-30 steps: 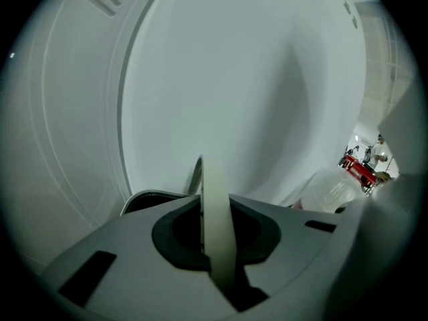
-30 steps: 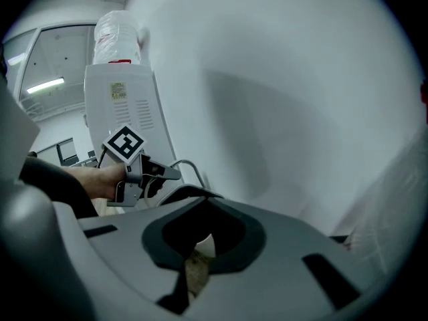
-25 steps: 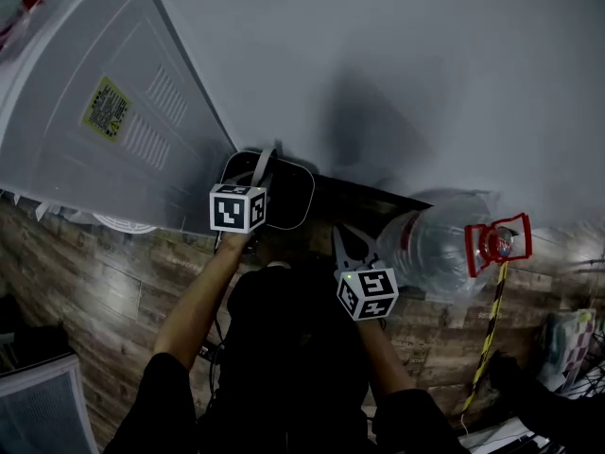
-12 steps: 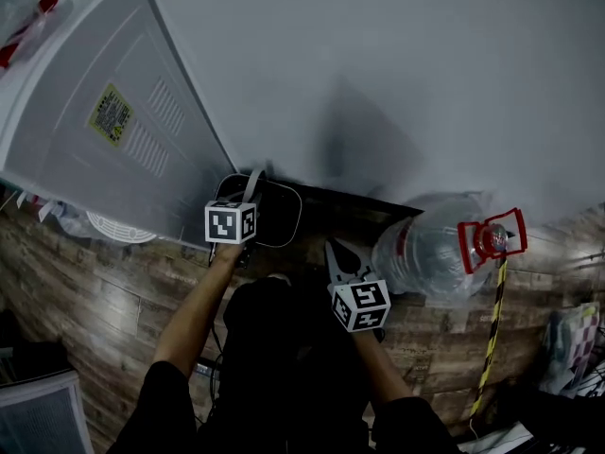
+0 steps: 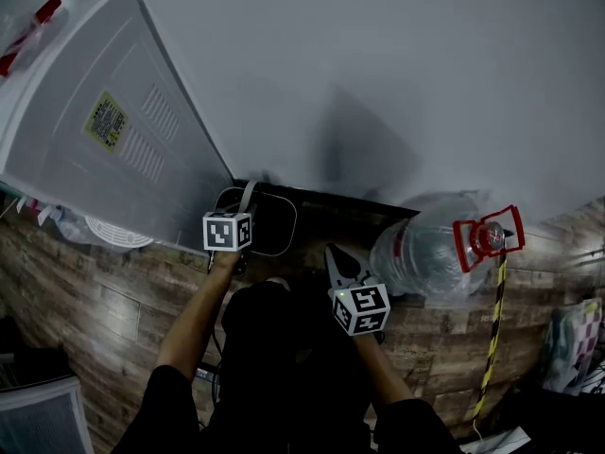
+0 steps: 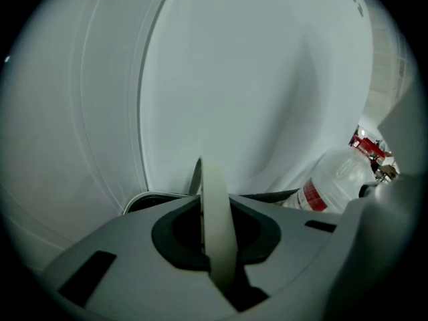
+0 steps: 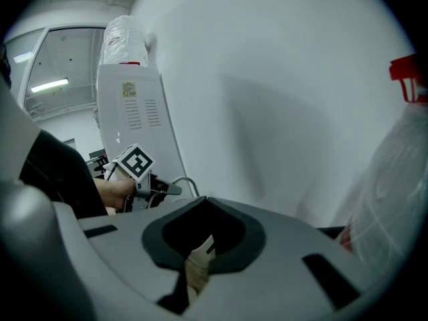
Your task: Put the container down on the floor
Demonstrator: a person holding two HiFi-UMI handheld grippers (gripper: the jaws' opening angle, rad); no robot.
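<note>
Since a second ago the left gripper (image 5: 242, 213) and its black container (image 5: 276, 229) have shifted slightly lower and leftward in the head view. A white wall (image 5: 397, 64), a white appliance (image 5: 85, 159) and a plank floor (image 5: 95, 291) surround them. A clear water bottle (image 5: 425, 249) lies on its side to the right. The container is at the wall's foot between appliance and bottle, mouth up, long axis along the wall. Its handle (image 6: 214, 206) stands upright, pinched in the left jaws. The right gripper (image 5: 338, 258) is clenched on nothing. The appliance's yellow label (image 5: 105, 121) is unreadable.
</note>
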